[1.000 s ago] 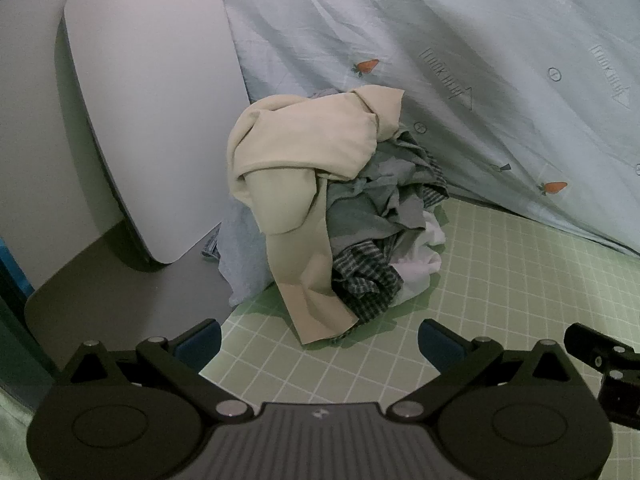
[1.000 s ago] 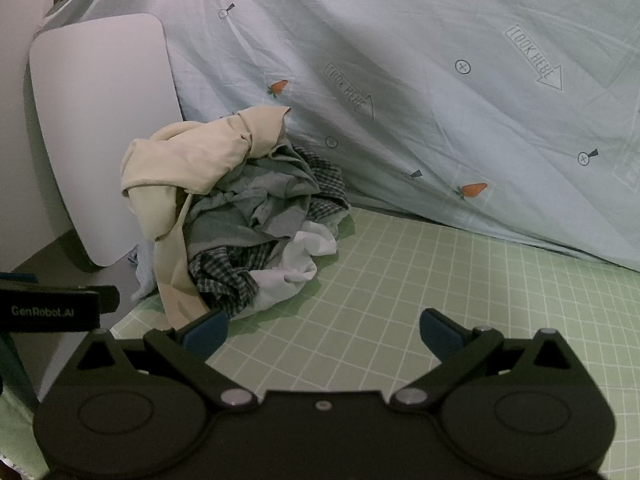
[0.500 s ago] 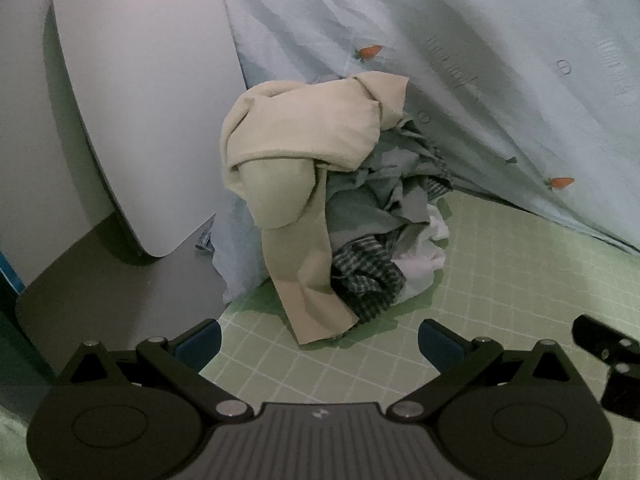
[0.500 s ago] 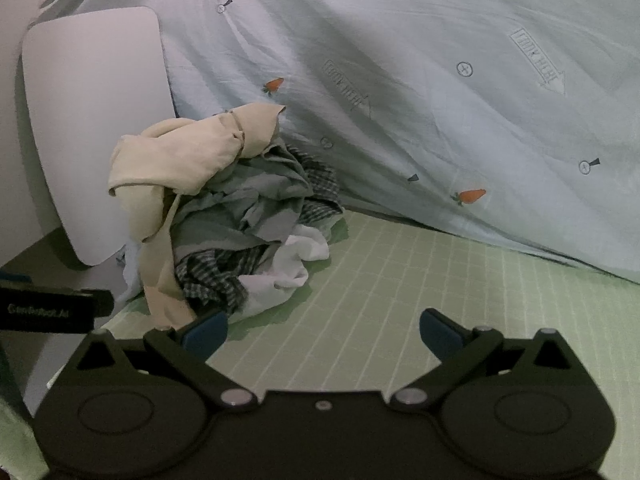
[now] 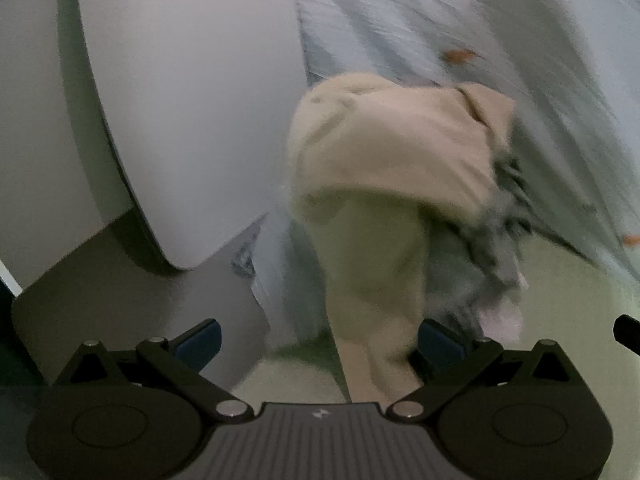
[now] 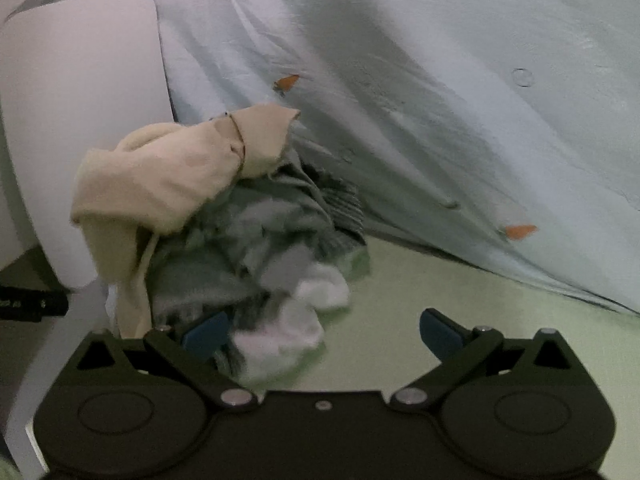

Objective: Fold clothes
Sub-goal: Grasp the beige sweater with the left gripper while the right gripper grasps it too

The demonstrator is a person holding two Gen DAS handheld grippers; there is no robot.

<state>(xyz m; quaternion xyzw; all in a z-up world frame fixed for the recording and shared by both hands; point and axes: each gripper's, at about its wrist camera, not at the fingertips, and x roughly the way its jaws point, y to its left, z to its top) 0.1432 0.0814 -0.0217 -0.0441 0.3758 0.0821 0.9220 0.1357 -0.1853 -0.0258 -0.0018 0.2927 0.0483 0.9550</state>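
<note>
Beside the clothes pile (image 6: pixel 240 240), both grippers' fingers (image 5: pixel 200 340) (image 6: pixel 440 332) are spread, gripping nothing.

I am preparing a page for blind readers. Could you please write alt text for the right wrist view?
A heap of crumpled clothes, topped by a beige cloth garment, lies on a pale green mat just ahead of the open right gripper. Behind hangs a light blue sheet with small orange carrot prints; a white rounded panel leans at the left. The picture is blurred.
</note>
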